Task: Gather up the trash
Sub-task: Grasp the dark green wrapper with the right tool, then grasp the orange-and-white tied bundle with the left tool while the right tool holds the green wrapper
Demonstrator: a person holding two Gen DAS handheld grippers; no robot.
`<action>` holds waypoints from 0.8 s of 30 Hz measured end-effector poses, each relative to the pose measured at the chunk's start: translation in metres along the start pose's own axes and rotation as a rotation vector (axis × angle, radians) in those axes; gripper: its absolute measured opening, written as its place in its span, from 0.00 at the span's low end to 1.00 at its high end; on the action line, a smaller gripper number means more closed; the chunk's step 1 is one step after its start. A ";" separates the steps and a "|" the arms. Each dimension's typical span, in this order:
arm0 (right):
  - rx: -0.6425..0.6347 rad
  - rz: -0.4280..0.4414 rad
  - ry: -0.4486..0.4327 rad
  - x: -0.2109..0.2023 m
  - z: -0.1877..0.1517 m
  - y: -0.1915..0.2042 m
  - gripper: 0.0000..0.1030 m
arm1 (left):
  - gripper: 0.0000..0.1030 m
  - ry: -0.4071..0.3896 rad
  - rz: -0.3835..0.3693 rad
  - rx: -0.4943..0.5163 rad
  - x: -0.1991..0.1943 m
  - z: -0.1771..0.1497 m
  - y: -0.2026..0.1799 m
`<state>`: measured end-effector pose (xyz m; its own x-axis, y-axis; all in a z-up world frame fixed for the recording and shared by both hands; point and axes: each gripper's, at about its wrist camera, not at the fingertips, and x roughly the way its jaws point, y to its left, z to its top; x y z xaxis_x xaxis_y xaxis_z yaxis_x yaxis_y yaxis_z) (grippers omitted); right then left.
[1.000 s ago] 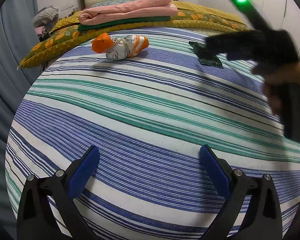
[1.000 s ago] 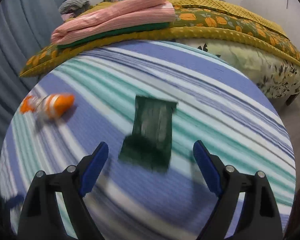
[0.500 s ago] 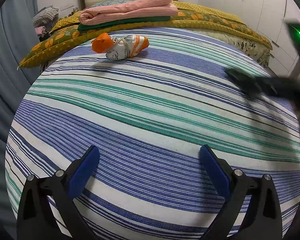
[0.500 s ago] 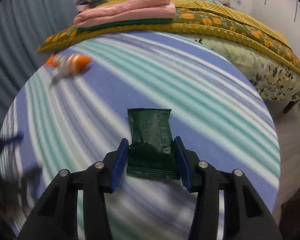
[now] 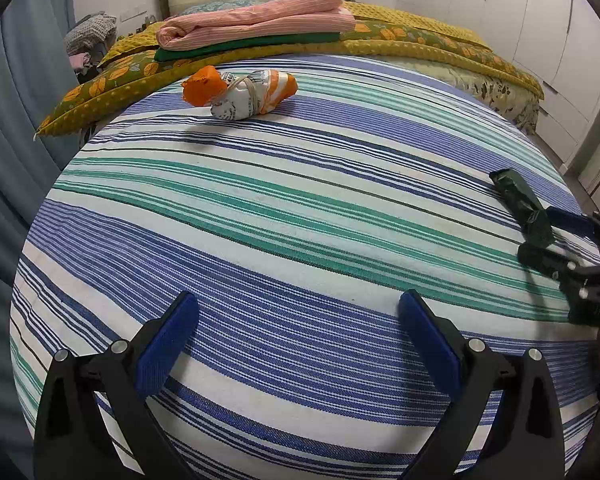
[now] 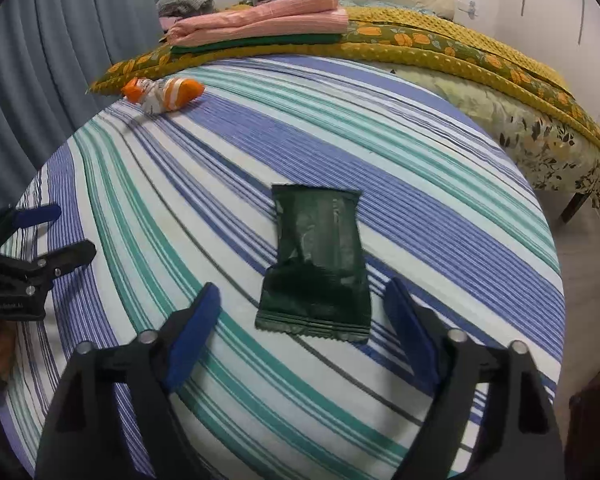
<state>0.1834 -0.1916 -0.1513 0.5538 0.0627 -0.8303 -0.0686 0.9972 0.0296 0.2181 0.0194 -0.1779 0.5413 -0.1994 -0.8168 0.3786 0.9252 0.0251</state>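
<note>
On the bed w/ the striped sheet (image 6: 380, 152), a dark green wrapper (image 6: 316, 264) is laid flat right in front of the right claw (image 6: 300, 320), whose blue pads (image 6: 192, 332) are spread wide on either side of the wrapper's near end, not touching it afaict. From the left wrist cam the same wrapper (image 5: 522, 204) is seen at the far right edge, between the right claw's fingers (image 5: 568, 220). The left claw (image 5: 296, 340) is held wide open too, nothing between its pads, just bare striped sheet (image 5: 280, 208) under it. A second bit of trash, an orange & white crumpled packet (image 5: 240, 88), is parked well apart from both claws, toward the head of the bed, near the yellow floral blanket (image 5: 112, 76). Pink & green folded cloths (image 5: 260, 26) are stacked on that blanket. Grey-blue curtain (image 6: 80, 40) is seen along the left side.
</note>
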 end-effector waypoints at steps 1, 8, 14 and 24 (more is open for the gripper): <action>-0.002 0.000 0.002 0.000 -0.001 0.000 0.85 | 0.96 0.001 -0.013 0.012 0.000 0.000 0.000; -0.004 0.001 0.007 0.002 -0.001 0.001 0.88 | 0.96 -0.026 -0.093 0.144 0.001 0.045 0.012; -0.004 0.000 0.007 0.002 -0.001 0.001 0.88 | 0.96 -0.126 -0.077 0.180 0.008 0.125 0.039; -0.004 0.000 0.007 0.002 -0.001 0.001 0.89 | 0.96 0.037 0.017 0.497 0.091 0.162 0.030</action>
<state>0.1834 -0.1906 -0.1535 0.5477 0.0624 -0.8343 -0.0723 0.9970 0.0272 0.4006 -0.0233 -0.1576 0.5273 -0.1657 -0.8334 0.6866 0.6608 0.3031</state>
